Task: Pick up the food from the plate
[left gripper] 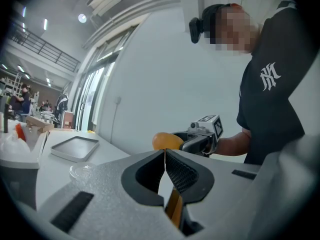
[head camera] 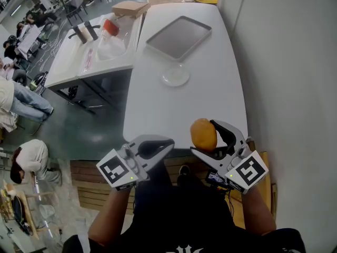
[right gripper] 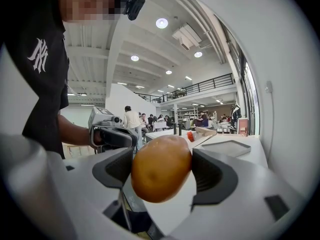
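An orange-brown bun-like piece of food [head camera: 203, 134] is held up over the table's near edge, clamped between the jaws of my right gripper [head camera: 209, 137]. In the right gripper view the food [right gripper: 161, 167] fills the gap between the two dark pads. My left gripper [head camera: 164, 144] is beside it to the left, jaws pressed together with nothing in them; its own view shows the jaws [left gripper: 164, 156] meeting, with the food [left gripper: 167, 141] behind them. A small clear plate [head camera: 175, 75] lies empty in the middle of the white table [head camera: 158, 104].
A grey metal tray [head camera: 178, 37] lies beyond the plate. A second white table [head camera: 73, 62] to the left carries bottles, plastic bags and cardboard boxes. A white wall [head camera: 289, 62] runs along the right. People sit at far left.
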`<state>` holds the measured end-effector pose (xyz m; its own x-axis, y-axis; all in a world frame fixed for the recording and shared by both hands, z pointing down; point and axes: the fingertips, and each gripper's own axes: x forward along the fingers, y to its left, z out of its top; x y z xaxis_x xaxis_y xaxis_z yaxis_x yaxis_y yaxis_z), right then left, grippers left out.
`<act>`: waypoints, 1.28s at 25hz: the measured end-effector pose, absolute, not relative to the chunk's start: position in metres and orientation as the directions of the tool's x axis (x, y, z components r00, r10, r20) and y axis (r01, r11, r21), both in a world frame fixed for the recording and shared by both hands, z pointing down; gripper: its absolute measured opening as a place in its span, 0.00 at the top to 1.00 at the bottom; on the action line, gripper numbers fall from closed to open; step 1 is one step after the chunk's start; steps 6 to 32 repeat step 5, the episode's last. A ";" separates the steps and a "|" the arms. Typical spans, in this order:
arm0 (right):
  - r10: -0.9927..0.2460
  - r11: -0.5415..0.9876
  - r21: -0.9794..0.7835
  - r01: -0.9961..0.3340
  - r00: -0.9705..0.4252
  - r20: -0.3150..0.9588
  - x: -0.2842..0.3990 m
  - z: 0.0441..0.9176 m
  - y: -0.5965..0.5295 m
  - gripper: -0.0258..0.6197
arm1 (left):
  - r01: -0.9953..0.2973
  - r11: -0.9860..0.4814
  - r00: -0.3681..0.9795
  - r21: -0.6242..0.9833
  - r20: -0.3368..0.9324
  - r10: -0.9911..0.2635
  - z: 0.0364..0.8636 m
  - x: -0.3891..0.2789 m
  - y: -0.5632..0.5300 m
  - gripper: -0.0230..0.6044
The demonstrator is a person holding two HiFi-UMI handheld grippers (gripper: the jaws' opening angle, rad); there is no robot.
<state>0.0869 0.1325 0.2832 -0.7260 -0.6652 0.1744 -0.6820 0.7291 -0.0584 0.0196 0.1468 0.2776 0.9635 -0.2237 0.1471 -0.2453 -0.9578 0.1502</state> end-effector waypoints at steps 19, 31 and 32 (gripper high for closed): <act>-0.673 0.722 -0.053 -0.690 -0.717 0.179 0.085 0.283 0.127 0.39 | -0.247 -0.956 0.963 0.160 0.152 -0.224 0.279 0.020 0.145 0.95; -0.673 0.722 -0.053 -0.690 -0.717 0.179 0.085 0.283 0.127 0.39 | -0.247 -0.956 0.963 0.160 0.152 -0.224 0.279 0.020 0.145 0.95; -0.673 0.722 -0.053 -0.690 -0.717 0.179 0.085 0.283 0.127 0.39 | -0.247 -0.956 0.963 0.160 0.152 -0.224 0.279 0.020 0.145 0.95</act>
